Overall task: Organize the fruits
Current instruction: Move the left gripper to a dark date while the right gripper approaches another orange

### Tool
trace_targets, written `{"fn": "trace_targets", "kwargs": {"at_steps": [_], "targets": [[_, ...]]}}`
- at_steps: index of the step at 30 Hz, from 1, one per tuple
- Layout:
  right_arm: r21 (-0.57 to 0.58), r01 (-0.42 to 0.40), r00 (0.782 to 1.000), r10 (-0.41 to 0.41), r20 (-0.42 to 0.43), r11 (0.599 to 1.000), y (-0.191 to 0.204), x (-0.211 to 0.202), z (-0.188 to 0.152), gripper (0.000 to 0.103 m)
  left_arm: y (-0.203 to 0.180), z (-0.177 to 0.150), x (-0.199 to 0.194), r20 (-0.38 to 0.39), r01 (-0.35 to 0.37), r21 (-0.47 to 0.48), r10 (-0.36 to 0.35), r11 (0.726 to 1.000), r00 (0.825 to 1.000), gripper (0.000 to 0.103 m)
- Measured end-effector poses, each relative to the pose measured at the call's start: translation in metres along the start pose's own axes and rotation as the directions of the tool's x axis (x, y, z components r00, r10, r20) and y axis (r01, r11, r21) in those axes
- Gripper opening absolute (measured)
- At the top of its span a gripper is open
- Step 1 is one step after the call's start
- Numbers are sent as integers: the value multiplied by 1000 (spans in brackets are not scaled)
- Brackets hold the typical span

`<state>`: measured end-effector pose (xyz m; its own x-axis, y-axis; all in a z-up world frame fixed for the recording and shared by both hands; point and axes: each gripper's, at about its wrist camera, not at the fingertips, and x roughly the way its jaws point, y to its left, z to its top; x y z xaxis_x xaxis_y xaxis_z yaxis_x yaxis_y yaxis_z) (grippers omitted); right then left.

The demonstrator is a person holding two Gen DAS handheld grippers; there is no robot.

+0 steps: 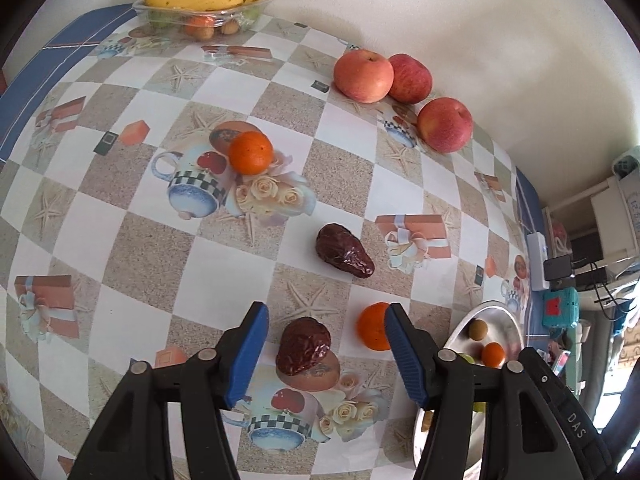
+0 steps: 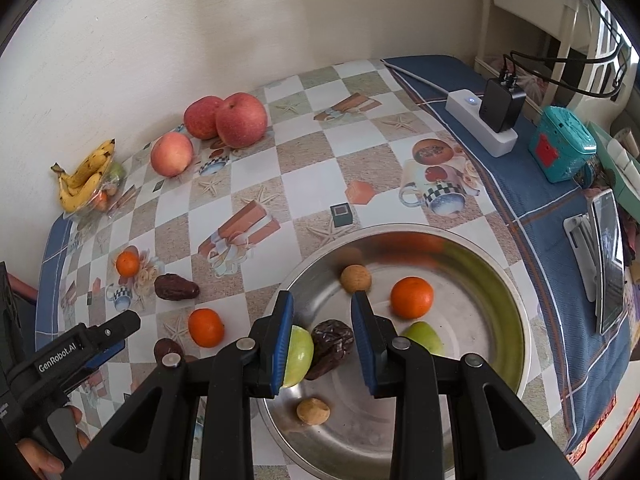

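1. The left gripper [image 1: 326, 354] hangs over the tabletop [image 1: 224, 80] with its jaws open; a wrinkled dark date [image 1: 303, 346] lies between them, untouched by either blue pad.
2. A tangerine [image 1: 372, 326] sits just beside the right-hand pad. If the jaws come down off-centre, that pad could clip it and send it rolling.
3. The date looks soft and uneven, so a hard squeeze might squash it, and a shallow one could let it slip out on the lift.
4. The right gripper [image 2: 322, 342] hovers above the steel bowl [image 2: 512, 308], jaws narrowly apart and empty, though the frames leave some doubt. A second date [image 2: 332, 342], green fruit, a tangerine and small brown fruits already lie in the bowl.
5. The two grippers work close together near the bowl's rim; they may collide when the left one carries its load across.
6. Still out on the tabletop: three apples [image 1: 362, 76], another tangerine [image 1: 251, 152], another date [image 1: 344, 250].
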<state>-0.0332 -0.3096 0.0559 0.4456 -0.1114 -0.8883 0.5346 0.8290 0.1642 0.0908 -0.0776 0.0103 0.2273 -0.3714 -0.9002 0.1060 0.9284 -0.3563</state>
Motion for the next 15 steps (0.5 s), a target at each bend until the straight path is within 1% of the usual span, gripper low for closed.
{"fn": "trace_targets", "kwargs": {"at_steps": [2, 3, 4, 5, 6, 7, 8, 9, 10, 11, 12, 15], "targets": [[-3, 2, 1000, -2, -3, 1000, 1, 1, 0, 32, 1, -1, 3, -3, -30, 2, 30, 1000, 1000, 82], [-4, 3, 1000, -3, -4, 1000, 1, 1, -1, 32, 2, -1, 5, -7, -51, 3, 51, 999, 999, 85], [-6, 4, 1000, -4, -5, 1000, 2, 2, -1, 32, 4, -2, 9, -12, -80, 3, 80, 997, 997, 94], [-8, 8, 1000, -8, -6, 1000, 2, 3, -1, 34, 7, -3, 12, -19, -105, -2, 105, 994, 994, 103], [-10, 12, 1000, -12, -8, 1000, 2, 4, -1, 38, 10, -4, 15, -24, -127, -12, 126, 992, 992, 103], [-12, 19, 1000, -19, -12, 1000, 2, 7, -2, 51, 14, -6, 19, -34, -154, -27, 153, 988, 988, 103], [-13, 31, 999, -32, -19, 999, 1, 10, -2, 67, 18, -7, 22, -44, -173, -40, 171, 984, 984, 103], [-13, 42, 999, -42, -22, 999, 1, 13, -3, 74, 21, -7, 24, -51, -186, -52, 183, 981, 982, 103], [-14, 49, 999, -50, -22, 999, 0, 16, -4, 86, 24, -8, 25, -56, -193, -63, 190, 979, 980, 103], [-16, 59, 998, -60, -30, 998, -1, 22, -6, 91, 27, -8, 25, -56, -198, -75, 194, 977, 979, 103], [-19, 67, 997, -68, -41, 998, -1, 25, -7, 92, 29, -8, 25, -53, -201, -82, 197, 976, 979, 103], [-13, 95, 993, -96, -66, 995, -4, 35, -11, 93, 31, -6, 20, -30, -206, -87, 204, 975, 978, 103]]}}
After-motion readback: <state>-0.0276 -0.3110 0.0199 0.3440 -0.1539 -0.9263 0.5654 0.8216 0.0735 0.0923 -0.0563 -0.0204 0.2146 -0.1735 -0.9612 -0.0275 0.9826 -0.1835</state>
